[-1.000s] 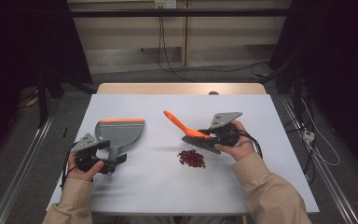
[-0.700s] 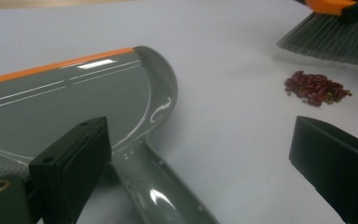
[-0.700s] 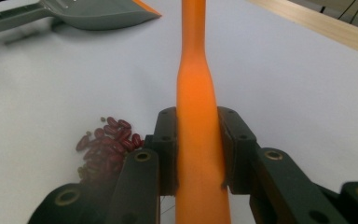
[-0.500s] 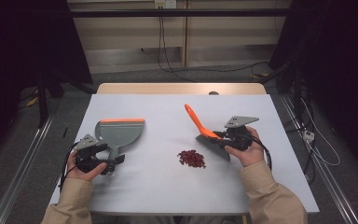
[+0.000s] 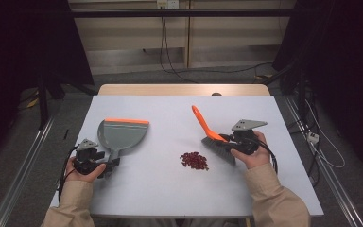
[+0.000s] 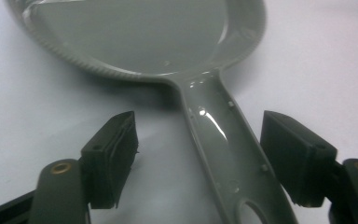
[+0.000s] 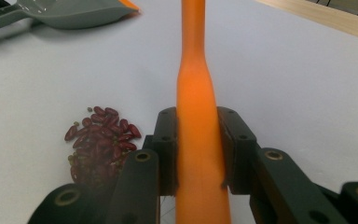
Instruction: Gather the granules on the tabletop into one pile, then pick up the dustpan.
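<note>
Bright table, dark surround, close-range blur

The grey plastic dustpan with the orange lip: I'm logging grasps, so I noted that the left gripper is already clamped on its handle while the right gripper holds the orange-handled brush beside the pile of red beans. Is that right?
Not quite. In the left gripper view, the left gripper straddles the grey plastic dustpan handle, but its pads do not touch it; the jaws have just been closing. The right gripper does hold the orange-handled brush beside the red beans.

Grey dustpan [image 5: 121, 136], orange-handled brush [image 5: 209, 134], seemingly dark-red beans [image 5: 194, 160].
</note>
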Available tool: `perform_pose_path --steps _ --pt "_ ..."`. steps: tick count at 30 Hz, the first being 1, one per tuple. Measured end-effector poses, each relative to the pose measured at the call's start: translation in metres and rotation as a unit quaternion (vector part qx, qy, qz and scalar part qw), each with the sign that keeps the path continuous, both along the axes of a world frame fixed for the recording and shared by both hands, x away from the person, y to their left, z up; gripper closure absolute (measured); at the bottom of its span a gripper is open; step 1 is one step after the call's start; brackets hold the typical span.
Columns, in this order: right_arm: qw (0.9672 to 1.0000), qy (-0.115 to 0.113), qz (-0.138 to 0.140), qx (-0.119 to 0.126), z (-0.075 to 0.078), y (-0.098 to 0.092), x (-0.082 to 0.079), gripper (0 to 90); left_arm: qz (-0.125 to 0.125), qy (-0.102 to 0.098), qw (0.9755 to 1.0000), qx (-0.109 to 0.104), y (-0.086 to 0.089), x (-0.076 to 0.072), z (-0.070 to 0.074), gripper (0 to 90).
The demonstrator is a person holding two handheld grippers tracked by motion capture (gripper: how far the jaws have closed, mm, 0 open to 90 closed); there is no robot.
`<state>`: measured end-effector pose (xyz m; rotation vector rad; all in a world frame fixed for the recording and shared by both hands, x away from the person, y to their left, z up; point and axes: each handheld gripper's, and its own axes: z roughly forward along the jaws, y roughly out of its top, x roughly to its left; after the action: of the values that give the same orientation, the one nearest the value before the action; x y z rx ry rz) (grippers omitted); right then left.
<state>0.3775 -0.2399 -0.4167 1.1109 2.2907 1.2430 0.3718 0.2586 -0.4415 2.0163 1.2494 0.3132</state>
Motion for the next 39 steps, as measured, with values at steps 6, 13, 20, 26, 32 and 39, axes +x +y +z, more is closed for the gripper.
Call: perform_pose_path --steps 6,13,20,26,32,39 --pt "1.0 0.002 -0.007 0.003 0.0 -0.003 0.0 71.4 -0.005 0.003 0.9999 0.008 0.003 0.009 0.001 43.2" --pt "0.9999 -0.002 -0.011 0.004 0.001 -0.004 -0.001 71.4 -0.017 0.023 0.9988 0.041 -0.015 0.022 0.002 44.4" --pt "0.9999 0.0 -0.012 0.005 0.0 -0.003 -0.003 71.4 0.009 0.039 0.9981 0.046 -0.022 0.033 -0.002 44.9" --pt "0.9999 -0.001 -0.012 0.005 -0.001 -0.002 -0.002 71.4 0.019 0.034 0.9973 0.063 -0.024 0.038 -0.001 43.4" --pt "1.0 0.0 -0.006 0.008 -0.002 0.001 -0.001 71.4 0.025 0.033 0.9966 0.072 -0.027 0.038 -0.001 44.1" --pt "1.0 -0.002 -0.005 0.005 -0.003 0.002 -0.001 71.4 0.03 0.02 0.9951 0.092 -0.028 0.038 -0.001 61.5"
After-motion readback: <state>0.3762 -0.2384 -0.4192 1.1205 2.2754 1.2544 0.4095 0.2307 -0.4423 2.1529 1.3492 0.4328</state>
